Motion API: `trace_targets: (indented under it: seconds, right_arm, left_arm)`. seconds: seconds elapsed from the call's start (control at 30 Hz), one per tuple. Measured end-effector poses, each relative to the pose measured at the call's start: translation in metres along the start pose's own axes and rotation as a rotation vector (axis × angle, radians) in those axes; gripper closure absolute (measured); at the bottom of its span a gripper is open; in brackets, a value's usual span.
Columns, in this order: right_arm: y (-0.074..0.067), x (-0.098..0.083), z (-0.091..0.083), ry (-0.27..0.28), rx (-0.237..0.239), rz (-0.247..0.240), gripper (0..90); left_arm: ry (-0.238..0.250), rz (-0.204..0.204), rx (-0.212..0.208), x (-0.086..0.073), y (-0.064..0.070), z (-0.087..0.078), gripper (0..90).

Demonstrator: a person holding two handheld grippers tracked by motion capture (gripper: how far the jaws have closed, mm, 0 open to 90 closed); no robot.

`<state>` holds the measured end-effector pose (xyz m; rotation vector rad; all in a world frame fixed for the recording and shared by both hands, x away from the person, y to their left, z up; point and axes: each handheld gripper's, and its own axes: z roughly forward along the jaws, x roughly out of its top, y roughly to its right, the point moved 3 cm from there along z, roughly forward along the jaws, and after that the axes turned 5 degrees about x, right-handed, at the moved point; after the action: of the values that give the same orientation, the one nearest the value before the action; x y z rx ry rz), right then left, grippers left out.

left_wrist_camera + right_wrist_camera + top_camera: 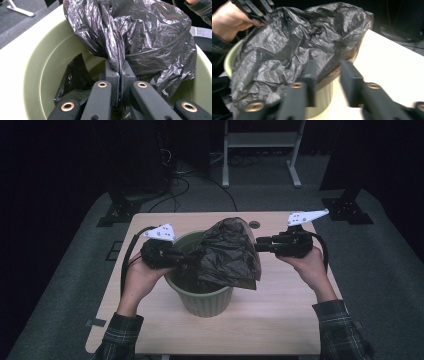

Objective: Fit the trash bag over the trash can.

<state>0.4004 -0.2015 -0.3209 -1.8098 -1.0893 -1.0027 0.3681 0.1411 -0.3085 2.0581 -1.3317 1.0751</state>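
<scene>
Billowing over a pale green bin (pixel 205 302) at the middle of the tabletop (pixel 280 320), a black plastic bag (pixel 227 255) is being fitted as a liner, part of it already down inside the bin and the rest puffed up above the rim. The left gripper (pixel 187 261) sits at the bin's near-left rim, its fingers (pixel 112 77) pinched tight on a gathered fold of the film. The right gripper (pixel 260 243) hovers just beside the bag's far-right bulge, its fingers (pixel 312 75) standing apart with nothing visibly clamped between them; the bag's edge lies right in front of them in the right gripper view. Doing this step well likely means keeping the left pinch firm as an anchor, having the right fingers catch the loose hem rather than the ballooned middle, then drawing it outward and down over the rim without tearing the thin film or tipping the bin.
</scene>
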Motion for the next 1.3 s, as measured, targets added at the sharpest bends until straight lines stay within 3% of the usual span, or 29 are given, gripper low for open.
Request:
trace_targets:
  seconds: [0.07, 0.17, 0.37, 0.6, 1.03, 1.13, 1.3]
  right_arm:
    - [0.0, 0.0, 0.001, -0.013, 0.006, -0.011, 83.4]
    - [-0.002, 0.002, 0.003, -0.017, 0.011, -0.027, 90.0]
    - [-0.007, 0.008, 0.008, -0.014, 0.014, -0.045, 90.0]
    - [-0.016, 0.025, 0.014, 0.03, 0.059, -0.069, 90.0]
    - [-0.043, 0.062, 0.066, 0.046, 0.165, -0.134, 90.0]
    - [-0.047, 0.067, 0.077, 0.047, 0.187, -0.137, 90.0]
    - [-0.049, 0.064, 0.098, 0.01, 0.199, -0.14, 90.0]
  left_arm:
    - [-0.004, 0.003, -0.001, 0.0, 0.0, 0.001, 88.0]
    - [-0.008, 0.005, -0.002, 0.0, 0.001, 0.003, 88.0]
    - [-0.028, 0.011, 0.006, 0.0, 0.002, 0.006, 88.0]
    - [-0.075, 0.045, 0.006, 0.0, 0.005, 0.018, 87.8]
    - [-0.152, 0.106, 0.02, 0.001, 0.013, 0.032, 83.7]
    - [-0.15, 0.107, 0.017, 0.0, 0.015, 0.032, 79.5]
    - [-0.09, 0.092, 0.027, -0.001, 0.014, 0.026, 54.4]
